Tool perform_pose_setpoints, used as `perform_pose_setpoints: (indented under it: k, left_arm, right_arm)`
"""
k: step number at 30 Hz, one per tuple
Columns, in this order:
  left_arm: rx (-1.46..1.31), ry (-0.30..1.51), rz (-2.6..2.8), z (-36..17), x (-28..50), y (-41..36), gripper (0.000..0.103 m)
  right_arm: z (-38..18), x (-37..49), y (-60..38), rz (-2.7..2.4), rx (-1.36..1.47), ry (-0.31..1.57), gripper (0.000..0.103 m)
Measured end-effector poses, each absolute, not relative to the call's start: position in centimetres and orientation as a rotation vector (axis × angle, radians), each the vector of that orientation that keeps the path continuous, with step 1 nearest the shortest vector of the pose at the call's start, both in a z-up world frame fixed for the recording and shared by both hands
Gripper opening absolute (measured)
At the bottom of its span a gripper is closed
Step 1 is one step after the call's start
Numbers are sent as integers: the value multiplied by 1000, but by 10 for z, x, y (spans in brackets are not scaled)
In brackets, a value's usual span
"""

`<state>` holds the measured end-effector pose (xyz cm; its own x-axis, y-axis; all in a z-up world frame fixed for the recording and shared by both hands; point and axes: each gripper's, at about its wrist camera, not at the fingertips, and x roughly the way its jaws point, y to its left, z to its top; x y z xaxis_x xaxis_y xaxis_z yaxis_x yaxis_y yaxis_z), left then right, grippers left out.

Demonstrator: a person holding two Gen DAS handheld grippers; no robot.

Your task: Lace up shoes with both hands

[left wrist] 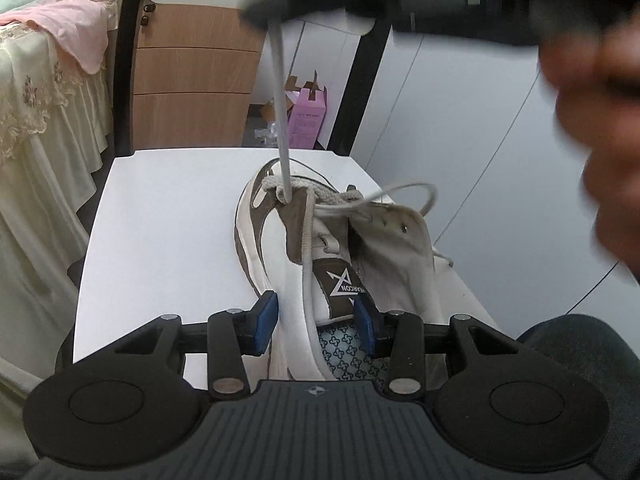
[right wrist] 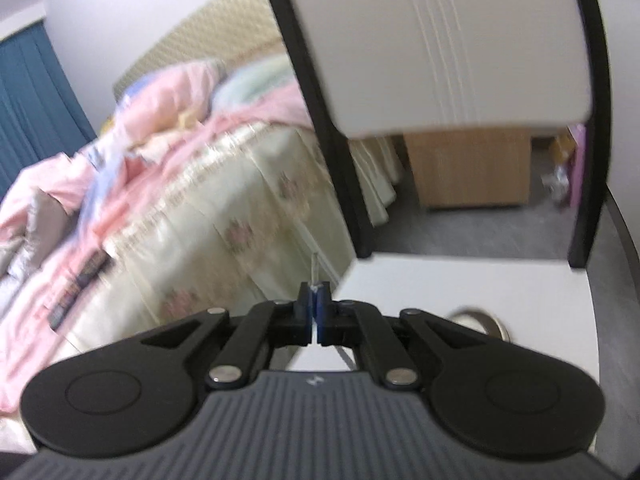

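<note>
A white and brown shoe (left wrist: 320, 240) lies on the white table (left wrist: 160, 240), toe pointing away. My left gripper (left wrist: 316, 322) is open over the shoe's heel end. Its blue pads (left wrist: 266, 322) stand either side of the collar and of a thick beige lace (left wrist: 306, 264) without squeezing them. A thin lace (left wrist: 280, 120) runs taut from a front eyelet up to my blurred right gripper (left wrist: 280, 12). In the right wrist view, the right gripper (right wrist: 315, 292) is shut on that lace, whose tip (right wrist: 314, 266) pokes out past the pads.
A blurred hand (left wrist: 600, 120) fills the right side. A bed with pink bedding (right wrist: 160, 160) stands to the left, and a wooden drawer unit (left wrist: 192, 88) and a pink box (left wrist: 308, 116) beyond the table. Black frame posts (left wrist: 360, 92) and a white shelf (right wrist: 440, 40) rise above it.
</note>
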<state>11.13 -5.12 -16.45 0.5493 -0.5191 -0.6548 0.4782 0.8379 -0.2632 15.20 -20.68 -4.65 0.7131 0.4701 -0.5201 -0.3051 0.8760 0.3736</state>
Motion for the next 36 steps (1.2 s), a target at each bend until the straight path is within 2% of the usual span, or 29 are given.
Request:
perform_pose_setpoints:
  k: [11,18,22,28,29,30,31,36]
  left_arm:
    - [-46,796,-588,-164,109,-55,46]
    - [-44,806,-582,-164,110,-57,47]
    - [-61,827,-563,-166,114,-56,50]
    - [-44,796,-551,-162,109,-57,51]
    - [-42,791,-548,-162,108,-57,51]
    - [-42,788,-545,-161,108,-58,51]
    - [-42,784,-541,-161,107,-58,51]
    - [-60,743,-512,-151,105,-57,51]
  right_arm:
    - [53,155,-183,506,199,437,3]
    - [101,162,-173,516,194,379,3]
    - [102,162,-174,517,220,399,4]
    - [67,160,-193,463,260,497,6]
    - [60,158,-198,451,268,510,18]
    - [52,156,-204,436,290,525,46]
    - [45,152,-212,428,326,531,55]
    - [-1,128,-261,347,529,552,56]
